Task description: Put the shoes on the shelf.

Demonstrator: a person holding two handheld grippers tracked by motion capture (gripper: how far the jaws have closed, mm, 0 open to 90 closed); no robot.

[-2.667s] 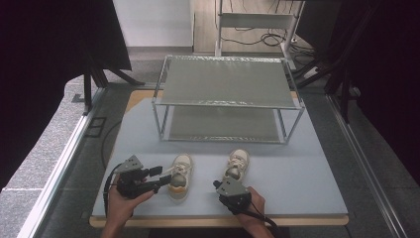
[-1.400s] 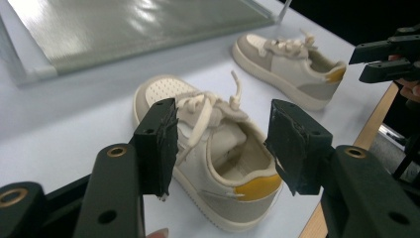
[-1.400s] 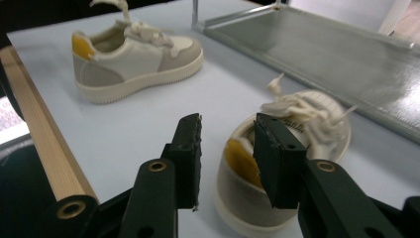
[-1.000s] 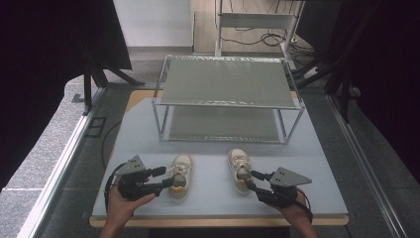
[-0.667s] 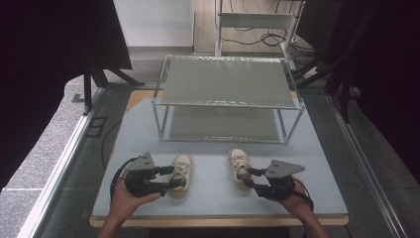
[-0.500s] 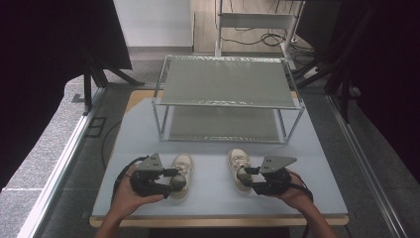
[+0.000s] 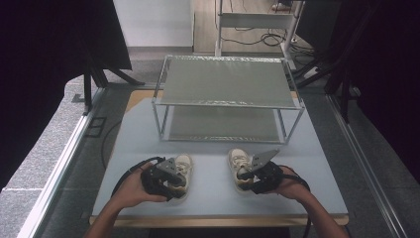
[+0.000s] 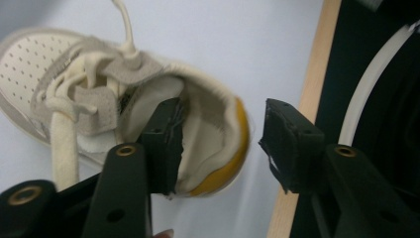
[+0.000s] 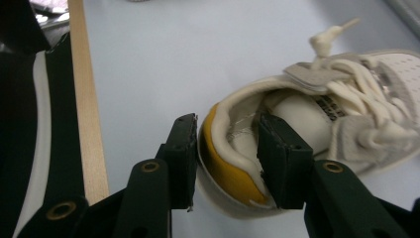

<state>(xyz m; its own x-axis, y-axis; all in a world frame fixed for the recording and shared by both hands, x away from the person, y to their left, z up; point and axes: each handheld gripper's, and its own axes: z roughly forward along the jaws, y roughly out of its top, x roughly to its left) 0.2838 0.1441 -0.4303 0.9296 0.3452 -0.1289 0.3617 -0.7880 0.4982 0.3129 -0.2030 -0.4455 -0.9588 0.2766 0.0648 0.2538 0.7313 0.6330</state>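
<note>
Both claws have slid in onto the shoes' heels, jaws closing. Left claw (image 8: 220, 144) straddles the left shoe (image 8: 99, 99) heel, not yet pinching. Right claw (image 9: 228, 163) straddles the right shoe (image 9: 317, 114) heel, open too.

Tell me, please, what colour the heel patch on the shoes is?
Yellow, on cream-white shoes; it shows best in the right gripper view, on the right shoe's heel.

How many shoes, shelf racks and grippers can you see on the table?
Cream lace-up sneakers with yellow heels: 2, left shoe and right shoe
Two-tier metal shelf rack: 1
Black two-jaw grippers: 2, left gripper and right gripper
Total: 5
</note>
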